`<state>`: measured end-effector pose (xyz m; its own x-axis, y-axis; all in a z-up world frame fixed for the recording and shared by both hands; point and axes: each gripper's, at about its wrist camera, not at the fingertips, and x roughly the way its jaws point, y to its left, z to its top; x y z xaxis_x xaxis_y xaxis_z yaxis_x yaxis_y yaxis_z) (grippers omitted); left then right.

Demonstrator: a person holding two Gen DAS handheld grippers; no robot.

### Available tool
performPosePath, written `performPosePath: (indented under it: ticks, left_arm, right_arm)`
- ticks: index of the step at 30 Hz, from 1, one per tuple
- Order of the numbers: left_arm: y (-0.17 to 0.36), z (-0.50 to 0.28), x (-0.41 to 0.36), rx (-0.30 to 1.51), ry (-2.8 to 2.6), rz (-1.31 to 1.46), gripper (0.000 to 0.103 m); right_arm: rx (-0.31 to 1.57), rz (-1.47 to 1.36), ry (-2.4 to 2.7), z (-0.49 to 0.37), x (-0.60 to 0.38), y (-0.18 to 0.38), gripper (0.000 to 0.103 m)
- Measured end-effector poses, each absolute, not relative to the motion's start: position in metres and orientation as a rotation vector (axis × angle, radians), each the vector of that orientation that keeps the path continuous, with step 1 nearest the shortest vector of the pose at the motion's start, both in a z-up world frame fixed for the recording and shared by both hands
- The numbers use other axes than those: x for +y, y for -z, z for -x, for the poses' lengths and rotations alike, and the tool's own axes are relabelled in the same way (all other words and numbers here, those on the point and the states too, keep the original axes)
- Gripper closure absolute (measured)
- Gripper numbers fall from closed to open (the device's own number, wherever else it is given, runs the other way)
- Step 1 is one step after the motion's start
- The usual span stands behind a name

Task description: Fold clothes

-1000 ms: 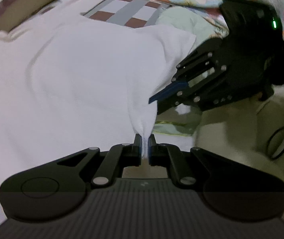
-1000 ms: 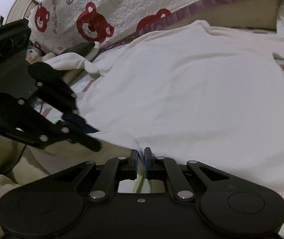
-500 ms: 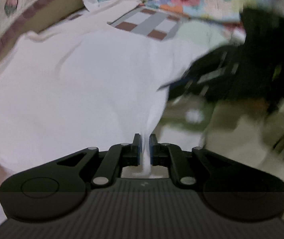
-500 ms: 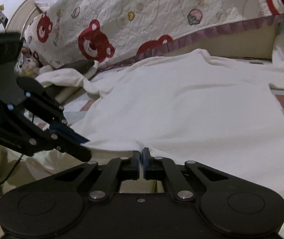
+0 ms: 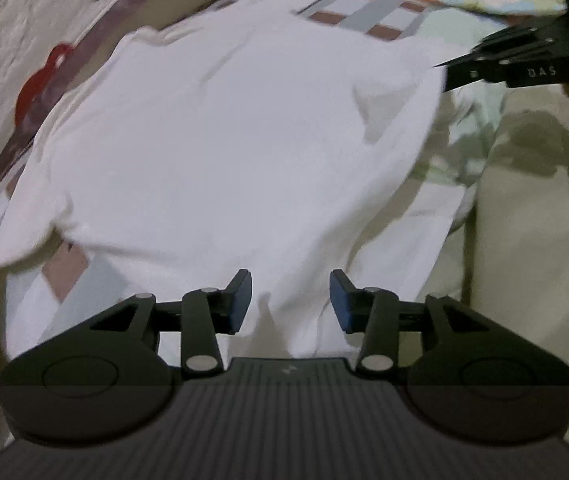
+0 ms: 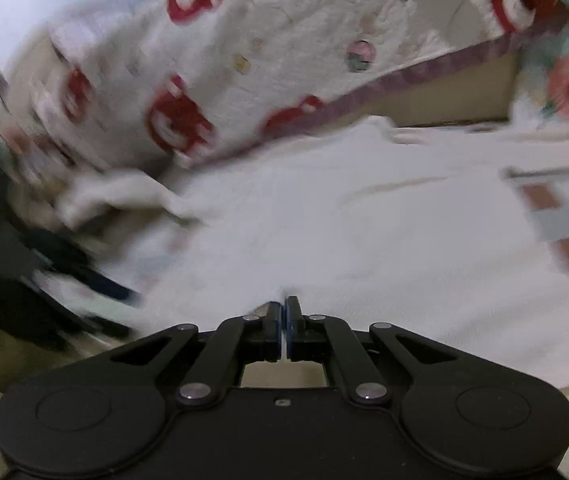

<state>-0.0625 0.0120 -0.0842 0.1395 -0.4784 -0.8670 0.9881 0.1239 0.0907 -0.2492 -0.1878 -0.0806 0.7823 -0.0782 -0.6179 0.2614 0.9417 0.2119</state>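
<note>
**Left gripper lets go of the white garment; right keeps its pinch**

At the bottom centre of the left wrist view, the left gripper (image 5: 290, 300) now has its jaws spread wide, where a moment ago they pinched the hem; beyond them, the white garment (image 5: 224, 152) lies spread across the bed, up to the bear-print quilt (image 6: 252, 48); at lower centre of the right wrist view, the right gripper (image 6: 285, 320) still pinches the near edge, jaws pressed together; likely the fold is laid and release has begun.

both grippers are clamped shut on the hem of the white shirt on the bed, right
Not quite. Only the right gripper is shut on the white shirt. The left wrist view shows the left gripper open, the hem lying loose between its fingers.
</note>
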Motion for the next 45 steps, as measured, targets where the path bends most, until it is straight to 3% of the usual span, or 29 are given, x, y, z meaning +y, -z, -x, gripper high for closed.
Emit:
performPosePath:
  ticks: [3,12,20,23,25,31,34,37,41,42,45]
  left_arm:
    - [0.090,0.058,0.019,0.820,1.214,-0.883,0.052]
    - [0.104,0.033,0.047,1.044,1.142,-0.736,0.049]
    - [0.129,0.038,0.044,1.071,1.046,-0.674,0.049]
    - [0.143,0.044,0.041,1.115,1.019,-0.654,0.059]
    - [0.143,0.047,0.042,1.126,1.043,-0.649,0.100]
    - [0.114,0.056,0.072,1.049,1.111,-0.657,0.101]
    - [0.125,0.047,0.086,1.163,1.074,-0.571,0.101]
    - [0.135,0.038,0.094,1.258,1.019,-0.468,0.101]
    - [0.133,0.041,0.091,1.243,1.013,-0.470,0.101]
    - [0.136,0.040,0.089,1.236,1.016,-0.480,0.101]
    - [0.139,0.035,0.087,1.225,1.019,-0.477,0.101]
  right_arm:
    - [0.661,-0.272,0.161,0.256,-0.184,0.078,0.100]
    - [0.652,-0.173,0.184,0.255,-0.170,0.069,0.100]
    - [0.670,-0.158,0.221,0.244,-0.181,0.078,0.100]
    - [0.660,-0.153,0.221,0.236,-0.187,0.080,0.101]
    - [0.656,-0.157,0.204,0.232,-0.192,0.077,0.101]
    - [0.756,-0.220,0.031,0.250,-0.197,0.080,0.101]
    - [0.898,-0.155,0.050,0.269,-0.200,0.102,0.101]
    - [0.922,-0.140,0.124,0.293,-0.214,0.107,0.100]
    - [0.823,-0.188,0.327,0.320,-0.254,0.096,0.092]
    - [0.835,-0.172,0.370,0.323,-0.263,0.098,0.087]
    - [0.895,-0.119,0.475,0.331,-0.285,0.106,0.086]
